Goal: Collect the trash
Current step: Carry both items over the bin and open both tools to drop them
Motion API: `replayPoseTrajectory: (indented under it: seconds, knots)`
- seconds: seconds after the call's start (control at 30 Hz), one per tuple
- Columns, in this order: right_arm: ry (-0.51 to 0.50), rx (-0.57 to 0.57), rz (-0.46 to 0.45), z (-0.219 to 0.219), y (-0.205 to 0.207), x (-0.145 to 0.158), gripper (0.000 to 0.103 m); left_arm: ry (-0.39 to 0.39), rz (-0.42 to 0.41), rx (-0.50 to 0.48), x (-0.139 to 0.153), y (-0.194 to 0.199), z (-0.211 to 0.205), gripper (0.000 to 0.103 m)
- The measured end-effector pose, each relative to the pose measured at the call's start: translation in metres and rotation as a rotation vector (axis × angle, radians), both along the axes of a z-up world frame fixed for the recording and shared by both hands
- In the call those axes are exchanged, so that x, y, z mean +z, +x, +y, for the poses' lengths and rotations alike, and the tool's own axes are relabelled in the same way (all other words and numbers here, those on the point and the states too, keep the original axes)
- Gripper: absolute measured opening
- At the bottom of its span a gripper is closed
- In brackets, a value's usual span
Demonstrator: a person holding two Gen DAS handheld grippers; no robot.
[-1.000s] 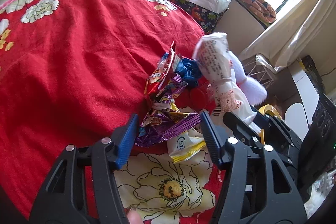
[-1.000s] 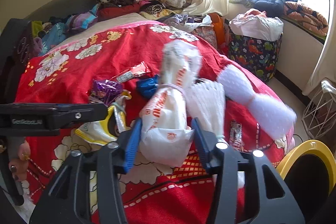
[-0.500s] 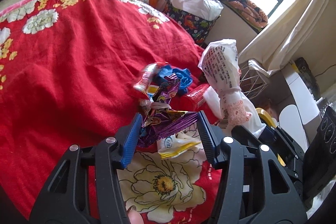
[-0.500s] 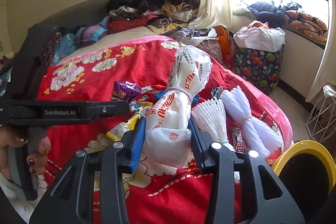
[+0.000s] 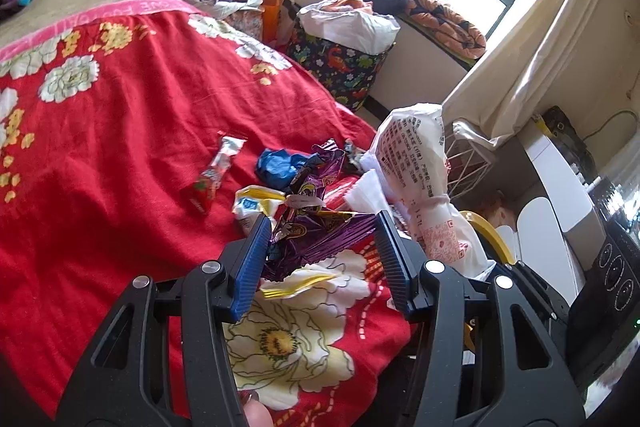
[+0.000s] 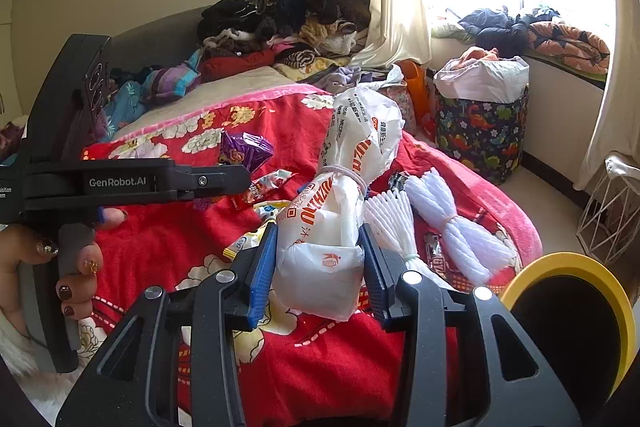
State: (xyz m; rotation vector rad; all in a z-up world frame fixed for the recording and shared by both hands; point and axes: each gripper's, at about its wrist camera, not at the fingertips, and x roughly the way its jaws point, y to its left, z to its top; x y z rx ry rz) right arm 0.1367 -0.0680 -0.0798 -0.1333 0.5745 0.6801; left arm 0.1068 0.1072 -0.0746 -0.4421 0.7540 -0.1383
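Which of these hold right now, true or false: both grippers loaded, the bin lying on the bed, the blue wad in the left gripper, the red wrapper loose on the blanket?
1. Both grippers hold trash. True: left gripper clamps the purple wrapper; right gripper clamps the white tied bag.
2. The yellow-rimmed bin lies on the bed. False: it sits beside the bed's edge.
3. The blue wad is gripped. False: it lies on the red blanket.
4. The red wrapper lies loose. True.
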Motion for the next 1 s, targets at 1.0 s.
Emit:
replayPoseTrajectory:
  seconds: [1.0]
  knots:
    - [0.084, -0.153, -0.045, -0.076, -0.03, 0.023, 0.039, 0.049, -0.091, -0.113, 0.037, -0.016, -0.066, 0.046]
